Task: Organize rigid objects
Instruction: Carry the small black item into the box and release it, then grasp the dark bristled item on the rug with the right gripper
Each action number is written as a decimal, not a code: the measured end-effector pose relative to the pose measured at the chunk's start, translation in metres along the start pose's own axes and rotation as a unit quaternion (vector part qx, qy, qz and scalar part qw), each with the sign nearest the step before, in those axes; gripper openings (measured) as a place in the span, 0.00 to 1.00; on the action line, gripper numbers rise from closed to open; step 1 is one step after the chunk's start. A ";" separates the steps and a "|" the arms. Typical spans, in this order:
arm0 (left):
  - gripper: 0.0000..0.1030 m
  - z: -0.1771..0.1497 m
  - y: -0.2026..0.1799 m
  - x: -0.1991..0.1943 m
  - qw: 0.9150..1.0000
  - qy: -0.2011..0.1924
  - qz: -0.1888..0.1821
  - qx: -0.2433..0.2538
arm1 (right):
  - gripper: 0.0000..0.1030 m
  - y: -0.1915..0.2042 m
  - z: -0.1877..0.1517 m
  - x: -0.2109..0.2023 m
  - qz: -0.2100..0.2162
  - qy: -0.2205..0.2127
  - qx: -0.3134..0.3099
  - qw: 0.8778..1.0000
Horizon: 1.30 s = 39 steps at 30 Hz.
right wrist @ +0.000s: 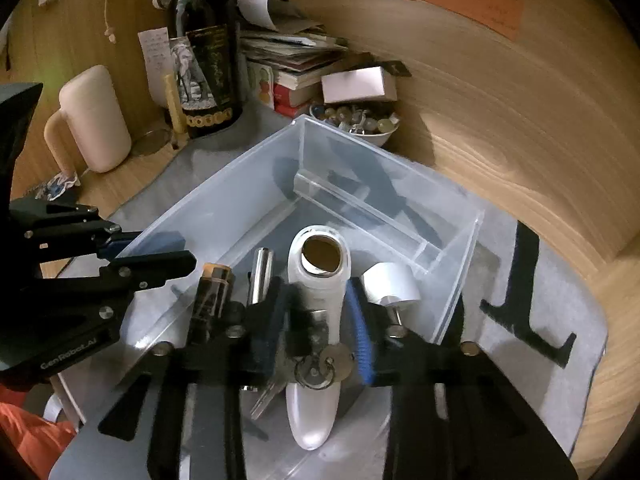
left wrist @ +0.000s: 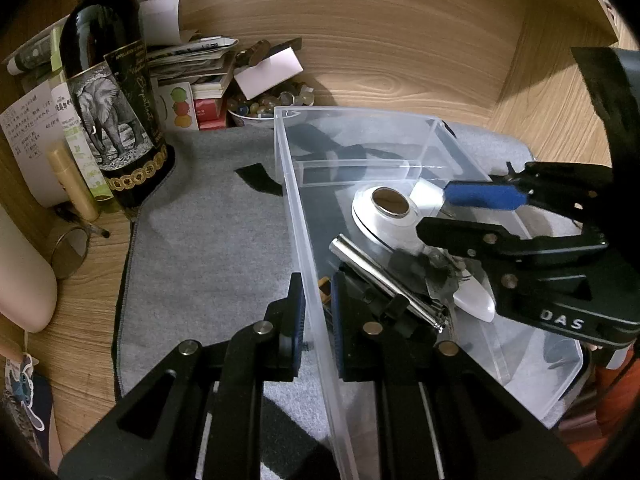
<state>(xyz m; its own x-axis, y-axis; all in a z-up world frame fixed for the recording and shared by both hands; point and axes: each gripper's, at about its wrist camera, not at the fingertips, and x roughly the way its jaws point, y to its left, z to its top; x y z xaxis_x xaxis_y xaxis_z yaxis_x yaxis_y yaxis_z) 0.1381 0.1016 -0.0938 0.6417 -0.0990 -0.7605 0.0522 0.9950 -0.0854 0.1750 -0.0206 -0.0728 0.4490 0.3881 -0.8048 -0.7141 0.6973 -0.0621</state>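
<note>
I see the wooden desk (left wrist: 400, 60) with a grey mat (left wrist: 208, 240) spread over it, and on the mat a clear plastic bin (right wrist: 248, 184) with a low divider across its far end. To the bin's far left a dark wine bottle (left wrist: 108, 92) stands upright on the desk.

My left gripper (left wrist: 316, 320) is clenched on the bin's near wall, one pad outside and one inside. My right gripper (right wrist: 320, 320) hangs over the near compartment with its jaws parted, no earlier view to judge them by; the pads straddle the white device (right wrist: 316, 300) without pressing on it, as far as the blur lets me tell.

That device lies flat on the bin floor, its round opening toward the divider. A set of keys (right wrist: 320, 368) rests across its middle. A metal cylinder (right wrist: 260, 276) lies just to its left, with an amber tube (right wrist: 212, 296) beside that, and a small white cap (right wrist: 392, 284) lies to its right.
</note>
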 end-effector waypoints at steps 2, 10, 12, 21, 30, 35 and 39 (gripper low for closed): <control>0.11 0.000 0.000 0.000 1.000 0.000 0.000 -0.001 | 0.38 -0.001 -0.001 -0.004 -0.005 -0.007 0.000 1.000; 0.11 0.000 -0.002 0.000 1.000 -0.001 0.009 0.001 | 0.52 -0.015 -0.011 -0.030 -0.025 -0.038 0.022 0.999; 0.11 0.000 -0.003 0.000 1.000 -0.001 0.012 0.002 | 0.52 -0.020 -0.016 -0.037 -0.032 -0.043 0.029 0.998; 0.11 -0.001 -0.007 0.001 1.000 -0.001 0.027 0.007 | 0.52 -0.046 -0.059 -0.070 -0.068 -0.045 0.082 0.993; 0.11 -0.001 -0.007 0.000 0.999 -0.001 0.031 0.009 | 0.52 -0.058 -0.121 -0.089 -0.083 -0.031 0.159 0.983; 0.11 -0.001 -0.007 0.001 0.999 -0.001 0.033 0.015 | 0.52 -0.048 -0.150 -0.086 -0.058 -0.015 0.198 0.978; 0.11 -0.001 -0.007 0.001 0.999 -0.001 0.034 0.017 | 0.52 -0.038 -0.165 -0.075 -0.043 0.001 0.210 0.977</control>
<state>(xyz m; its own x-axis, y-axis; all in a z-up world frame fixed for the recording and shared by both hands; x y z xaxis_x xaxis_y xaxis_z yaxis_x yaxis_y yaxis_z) 0.1372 0.0948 -0.0948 0.6469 -0.0320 -0.7619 0.0357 0.9993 -0.0117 0.0799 -0.1762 -0.1073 0.4964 0.3152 -0.8089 -0.3904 0.9133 0.1163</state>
